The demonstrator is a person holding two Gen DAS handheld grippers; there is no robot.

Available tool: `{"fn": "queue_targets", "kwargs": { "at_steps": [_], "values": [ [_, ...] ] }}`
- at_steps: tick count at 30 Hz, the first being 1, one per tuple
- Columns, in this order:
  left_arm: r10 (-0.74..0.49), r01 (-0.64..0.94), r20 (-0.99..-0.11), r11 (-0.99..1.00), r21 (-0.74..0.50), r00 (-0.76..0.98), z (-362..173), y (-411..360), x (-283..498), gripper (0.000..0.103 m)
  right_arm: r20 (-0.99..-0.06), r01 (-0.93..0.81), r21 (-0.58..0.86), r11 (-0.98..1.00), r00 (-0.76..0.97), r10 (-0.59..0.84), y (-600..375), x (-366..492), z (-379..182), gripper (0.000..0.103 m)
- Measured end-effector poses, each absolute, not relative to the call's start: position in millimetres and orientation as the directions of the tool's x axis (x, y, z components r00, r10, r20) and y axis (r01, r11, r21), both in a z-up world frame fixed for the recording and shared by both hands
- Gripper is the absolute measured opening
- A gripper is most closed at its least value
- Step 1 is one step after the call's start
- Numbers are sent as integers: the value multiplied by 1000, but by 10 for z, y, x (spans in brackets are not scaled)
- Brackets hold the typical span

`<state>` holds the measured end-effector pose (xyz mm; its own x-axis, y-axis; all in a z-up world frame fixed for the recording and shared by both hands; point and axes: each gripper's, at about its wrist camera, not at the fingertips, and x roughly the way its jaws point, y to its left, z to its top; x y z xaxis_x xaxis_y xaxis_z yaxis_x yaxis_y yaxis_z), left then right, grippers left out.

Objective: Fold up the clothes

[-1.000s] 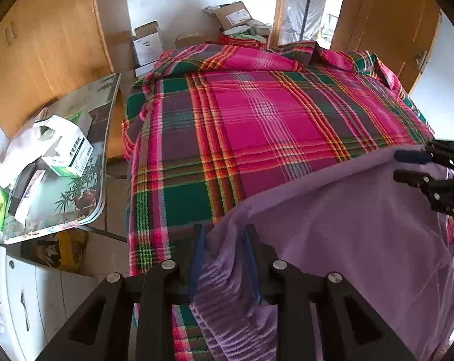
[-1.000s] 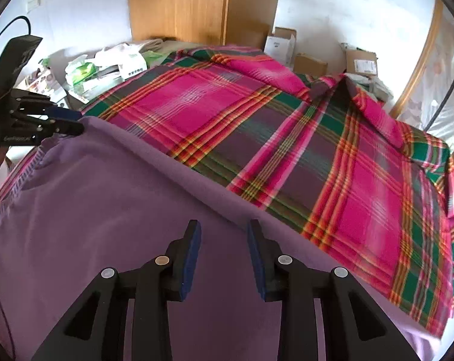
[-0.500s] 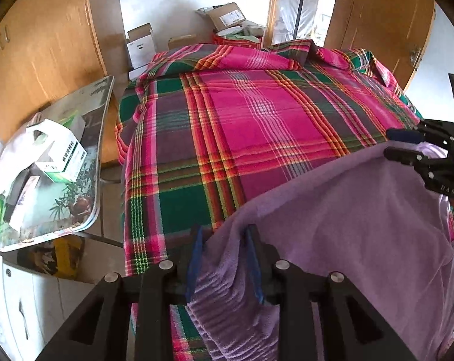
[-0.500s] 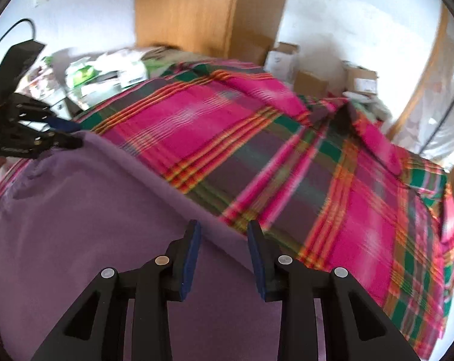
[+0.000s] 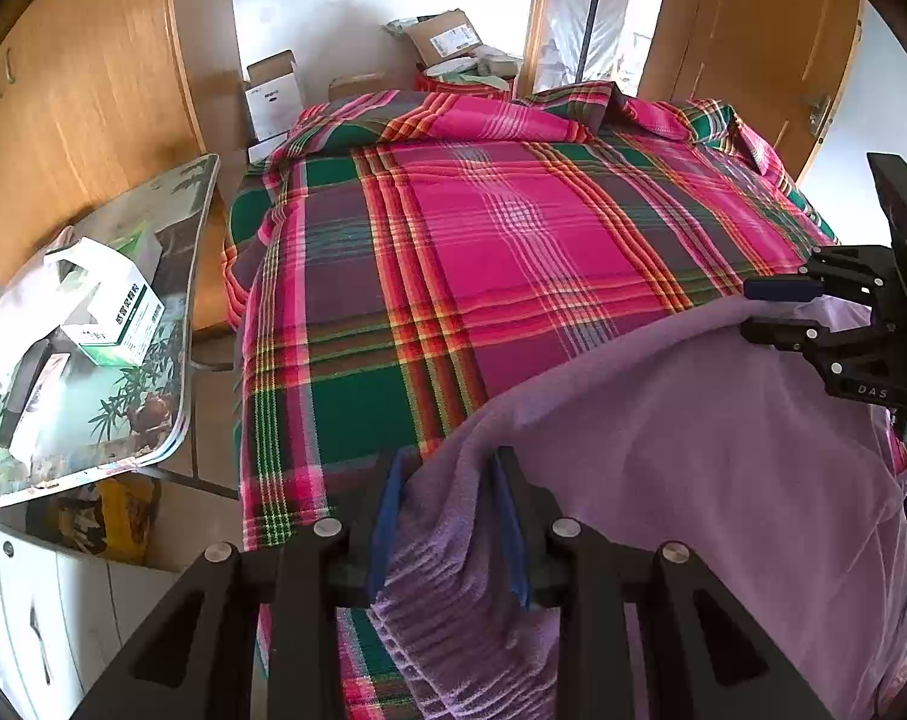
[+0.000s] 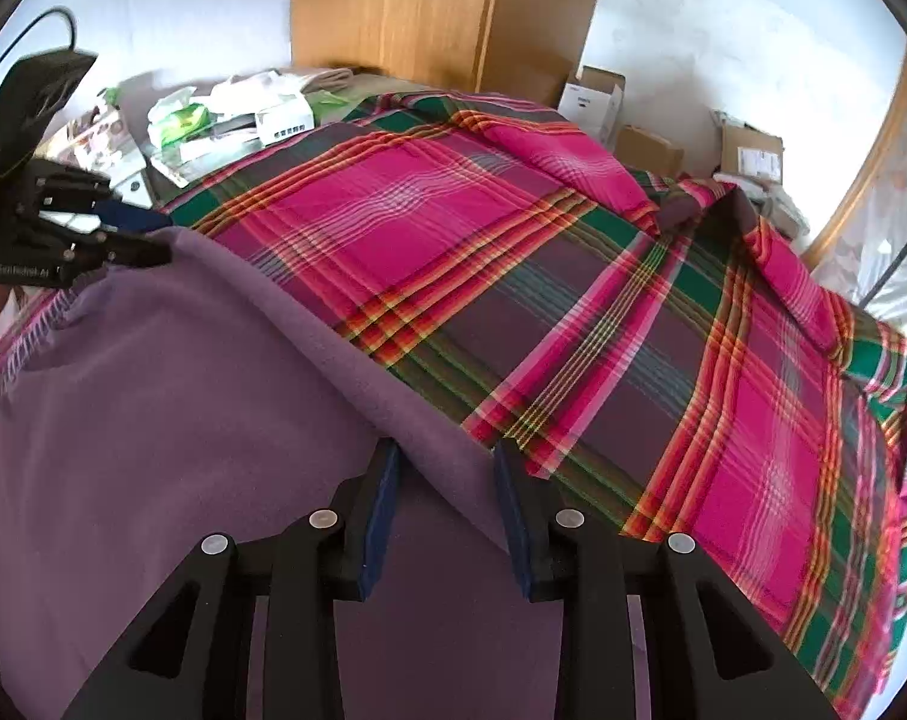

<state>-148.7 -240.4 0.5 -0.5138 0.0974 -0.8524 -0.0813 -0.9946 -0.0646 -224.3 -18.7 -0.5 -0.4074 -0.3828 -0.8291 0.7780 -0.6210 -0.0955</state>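
Across the lower half of both wrist views a lilac fleece garment (image 5: 681, 456) is spread over the near part of a bed covered in a pink, green and purple plaid bedspread (image 5: 501, 240), its far edge running as one long fold line from claw to claw. At the bottom centre of the left wrist view the left claw (image 5: 450, 516) has its blue pads drawn in on a bunched, ribbed end of the cloth, so it holds that corner. The right claw (image 6: 447, 510), at the bottom centre of its own view, stands with its jaws a moderate way apart and the folded edge passing between them; whether the pads actually press the cloth I cannot tell, since gaps show on either side of the fabric. Each claw also appears in the other's view: the right one at the right edge of the left view, the left one at the left edge of the right view, both sitting at the ends of that same edge. The relation that matters is this: the held edge is the garment's long axis, stretched crosswise between the two claws, with the body of the cloth lying below it in the frame and bare bedspread above. A cluttered bench (image 5: 171, 228) sits at the left of the left view, well apart from the cloth.
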Motion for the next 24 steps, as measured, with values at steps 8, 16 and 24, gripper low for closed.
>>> {"fn": "queue_targets", "kwargs": {
  "at_steps": [8,16,24],
  "values": [
    [85,-80,-854,-995,-51,-514,15,-2343,-1478,24,-824,758,-64,-649,-407,-394,-167,-2265,-9,33],
    [80,-74,-849,-996,-48,-522,44,-2309,-1442,4,-818,748,-58,-661,-415,-398,-163,-2187,41,9],
    [65,-71,-811,-997,-30,-581,227,-2294,-1296,4,-788,734,-64,-676,-453,-417,-75,-1967,254,4]
  ]
}}
